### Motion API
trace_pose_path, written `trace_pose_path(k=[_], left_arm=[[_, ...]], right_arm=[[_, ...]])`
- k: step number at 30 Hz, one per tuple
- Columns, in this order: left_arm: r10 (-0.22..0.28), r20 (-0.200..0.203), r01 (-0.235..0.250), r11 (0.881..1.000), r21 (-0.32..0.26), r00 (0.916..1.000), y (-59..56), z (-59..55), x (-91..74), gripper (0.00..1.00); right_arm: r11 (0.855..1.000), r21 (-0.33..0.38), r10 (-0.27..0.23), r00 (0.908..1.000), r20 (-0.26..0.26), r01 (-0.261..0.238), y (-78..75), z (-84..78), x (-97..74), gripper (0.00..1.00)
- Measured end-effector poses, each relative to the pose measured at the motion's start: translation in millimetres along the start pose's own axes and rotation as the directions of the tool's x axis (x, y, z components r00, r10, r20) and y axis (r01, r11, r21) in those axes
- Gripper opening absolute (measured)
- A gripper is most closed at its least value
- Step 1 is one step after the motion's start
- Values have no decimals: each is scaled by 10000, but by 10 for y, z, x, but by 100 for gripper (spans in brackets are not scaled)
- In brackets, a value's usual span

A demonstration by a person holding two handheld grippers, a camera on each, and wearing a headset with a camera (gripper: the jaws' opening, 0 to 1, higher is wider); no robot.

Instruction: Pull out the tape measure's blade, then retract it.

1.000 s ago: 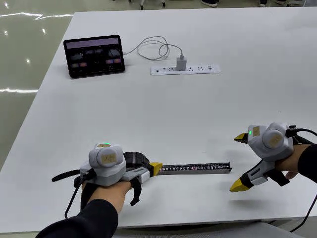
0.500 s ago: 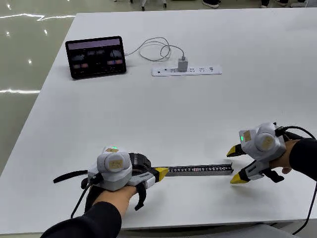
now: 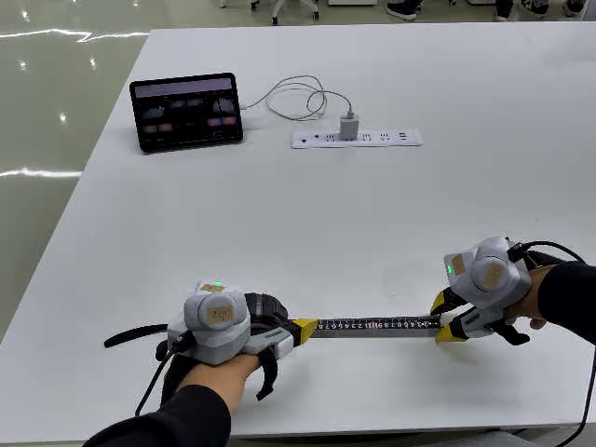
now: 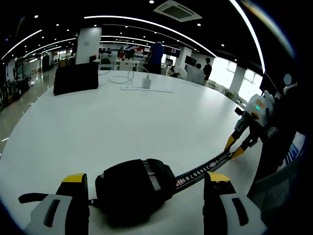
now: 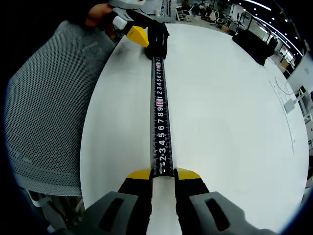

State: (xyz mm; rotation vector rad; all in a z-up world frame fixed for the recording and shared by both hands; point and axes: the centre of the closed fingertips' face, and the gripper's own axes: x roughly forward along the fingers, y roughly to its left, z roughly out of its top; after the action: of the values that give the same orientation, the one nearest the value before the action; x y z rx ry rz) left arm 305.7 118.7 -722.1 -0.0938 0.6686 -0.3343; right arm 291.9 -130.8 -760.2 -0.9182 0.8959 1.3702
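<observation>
The white table (image 3: 372,214) was the biggest thing in the head view. A dark tablet (image 3: 187,111) was propped at its far left and a power strip (image 3: 356,138) lay beside it, both well apart from the work.

At the near edge the left gripper (image 4: 145,180) straddled the tape measure's black case (image 4: 134,188), which lay on the table. Its jaws stood spread to either side with a sliver of gap showing each way. I read it as released, bracketing the case rather than squeezing it.

The blade (image 5: 160,112) ran flat along the tabletop from the case to the right gripper (image 5: 164,174), whose jaws were drawn in on the blade's end, pinching it.

By my reckoning the pull-out was under way: a short run of numbers lay exposed, and more could come. The retraction was all left to do, and I judged the case would want steadying before the blade was let go.
</observation>
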Motion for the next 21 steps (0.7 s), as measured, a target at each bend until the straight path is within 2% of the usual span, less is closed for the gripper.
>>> trace_pose_path(k=[6, 12, 14, 16, 19, 21], left_arm=[[85, 42, -84, 9998, -174, 10000, 24, 4, 8, 91], [185, 107, -182, 9995, -259, 9998, 37, 27, 10, 83], [366, 8, -366, 9993, -116, 9993, 66, 12, 11, 77], [416, -38, -417, 9989, -202, 9991, 77, 3, 16, 71], [462, -11, -462, 9983, -351, 9989, 84, 14, 3, 68], [516, -133, -522, 9974, -492, 9986, 99, -8, 9, 68]], right_arm=[[9999, 0, 102, 9999, -123, -102, 11, 7, 1, 12], [9999, -96, 135, 9982, -580, -141, 17, 8, 13, 11], [9997, 219, 163, 9964, -827, -146, 5, 3, 18, 11], [9997, 168, 196, 9954, -941, -181, 2, 11, 25, 11], [9992, 331, 266, 9930, -1149, -229, 1, 6, 27, 11], [9994, 239, 277, 9911, -1300, -248, 6, 7, 30, 11]])
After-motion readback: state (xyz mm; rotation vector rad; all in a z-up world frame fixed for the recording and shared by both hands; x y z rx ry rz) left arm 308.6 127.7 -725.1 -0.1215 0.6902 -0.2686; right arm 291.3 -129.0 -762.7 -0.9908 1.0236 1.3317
